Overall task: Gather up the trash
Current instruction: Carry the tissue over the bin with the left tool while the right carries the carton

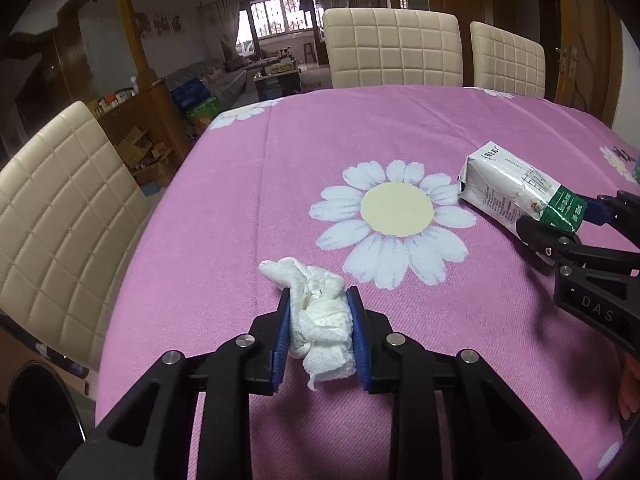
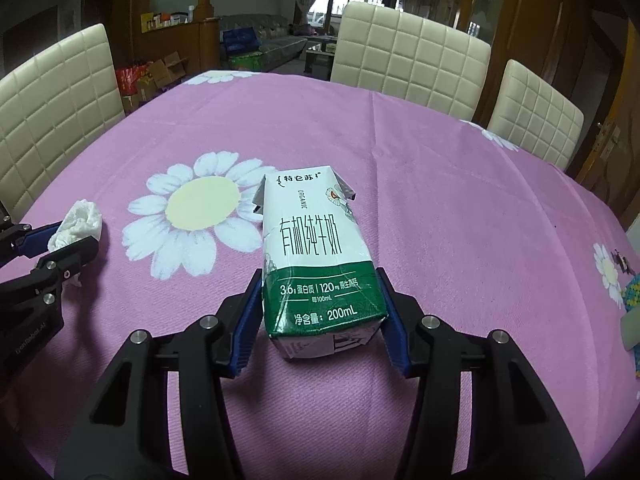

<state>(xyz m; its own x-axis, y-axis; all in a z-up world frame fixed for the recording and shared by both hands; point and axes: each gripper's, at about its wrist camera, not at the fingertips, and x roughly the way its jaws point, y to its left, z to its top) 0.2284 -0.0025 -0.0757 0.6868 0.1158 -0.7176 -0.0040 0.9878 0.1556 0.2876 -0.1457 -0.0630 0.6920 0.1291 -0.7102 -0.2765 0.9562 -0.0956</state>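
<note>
A crumpled white tissue [image 1: 320,320] lies on the pink flowered tablecloth [image 1: 280,184], and my left gripper [image 1: 319,300] is shut on it with both blue pads against its sides. The tissue also shows at the left of the right wrist view [image 2: 78,224]. A white and green 200 mL milk carton [image 2: 316,256] lies flat on the cloth, and my right gripper [image 2: 320,280] is shut on its green end. In the left wrist view the carton [image 1: 508,188] and right gripper [image 1: 560,220] are at the right.
Cream padded chairs stand around the table: one at the left [image 1: 60,216] and two at the far side [image 1: 392,48] [image 1: 508,60]. A small colourful object [image 2: 630,300] lies at the right table edge. Boxes and a sofa are beyond.
</note>
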